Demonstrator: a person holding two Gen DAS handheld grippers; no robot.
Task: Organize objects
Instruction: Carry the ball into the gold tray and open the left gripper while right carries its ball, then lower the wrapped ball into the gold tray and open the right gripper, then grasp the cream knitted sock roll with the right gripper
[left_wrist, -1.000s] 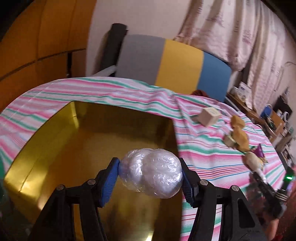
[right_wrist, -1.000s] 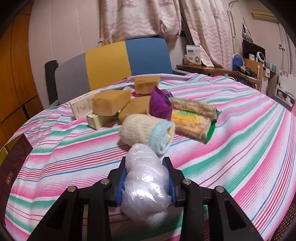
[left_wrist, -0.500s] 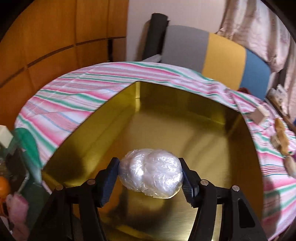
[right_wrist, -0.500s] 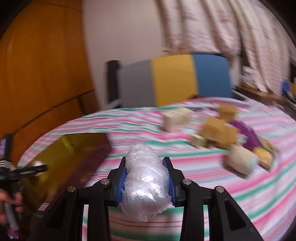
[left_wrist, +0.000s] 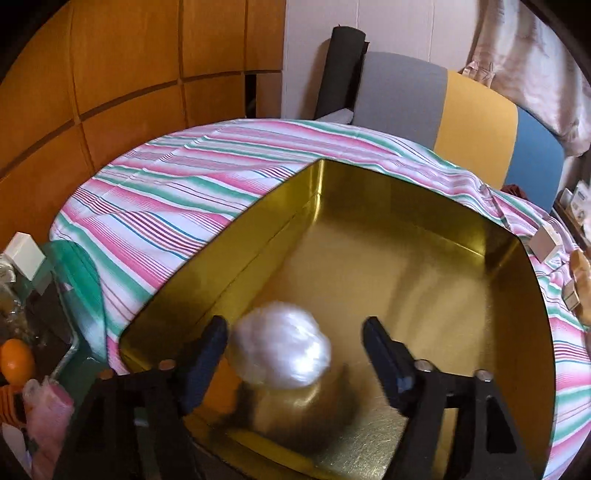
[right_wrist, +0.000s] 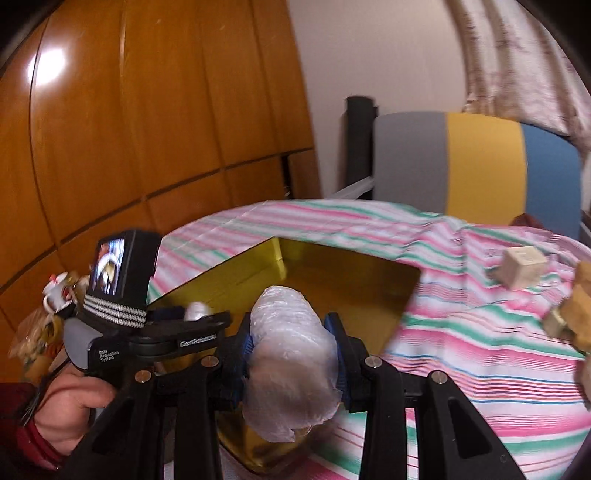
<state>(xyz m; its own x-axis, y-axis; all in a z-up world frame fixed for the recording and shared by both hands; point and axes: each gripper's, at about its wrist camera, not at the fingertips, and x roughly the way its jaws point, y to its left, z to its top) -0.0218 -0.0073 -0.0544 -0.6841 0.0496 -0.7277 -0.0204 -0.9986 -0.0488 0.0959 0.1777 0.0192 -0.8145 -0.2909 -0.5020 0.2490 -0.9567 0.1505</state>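
Over the gold box (left_wrist: 424, 258), the left gripper (left_wrist: 295, 350), marked "Data Acquisition System", has just been opening, its jaws clear of a plastic-wrapped bundle (left_wrist: 280, 350), while the right gripper (right_wrist: 293, 343) clamps another wrapped bundle (right_wrist: 291, 354).

On the black body of the handheld left gripper (right_wrist: 207, 321), seen from your right wrist view, you can read small white print: "Data Acquisition System". A second white word on its black arm is too blurred to make out. Your left wrist view shows no readable text.
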